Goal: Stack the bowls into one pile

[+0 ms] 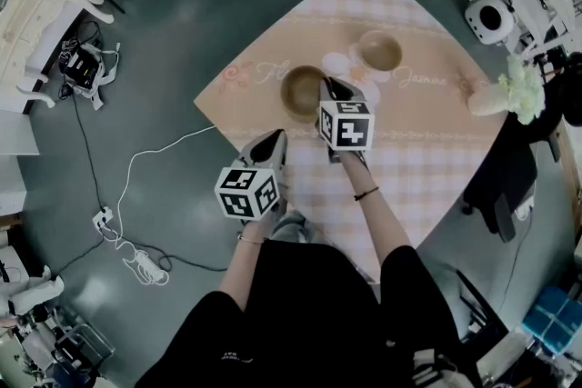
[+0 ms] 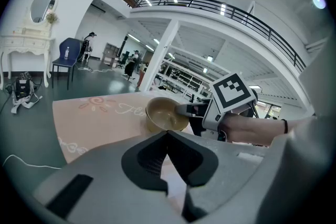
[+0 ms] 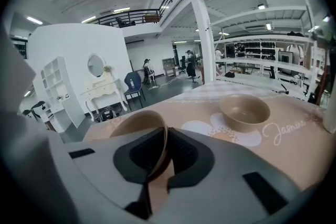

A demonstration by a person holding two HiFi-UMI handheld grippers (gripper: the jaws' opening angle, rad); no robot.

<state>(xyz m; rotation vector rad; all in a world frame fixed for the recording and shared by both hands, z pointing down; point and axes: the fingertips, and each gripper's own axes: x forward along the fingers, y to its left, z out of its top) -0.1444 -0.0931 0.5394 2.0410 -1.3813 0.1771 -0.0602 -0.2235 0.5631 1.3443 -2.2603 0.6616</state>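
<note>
Pinching the near bowl [image 1: 300, 95] by its rim, the right claw [image 1: 326, 88] is holding it at the middle of the surface [image 1: 427, 168], near the far bowl [image 1: 379, 51]. The rim grip is looking thin, so it is calling for a level lift, clearing the far rim before lowering in centred. The left claw [image 1: 270, 148] is hovering closed and empty, well placed to be staying clear.

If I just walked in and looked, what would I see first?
Probably the right hand-held gripper pinching the rim of the nearer tan bowl in the middle of the pink checked table. A second tan bowl sits farther back on a white flower print. The left hand-held gripper is shut and empty, near the table's edge.
</note>
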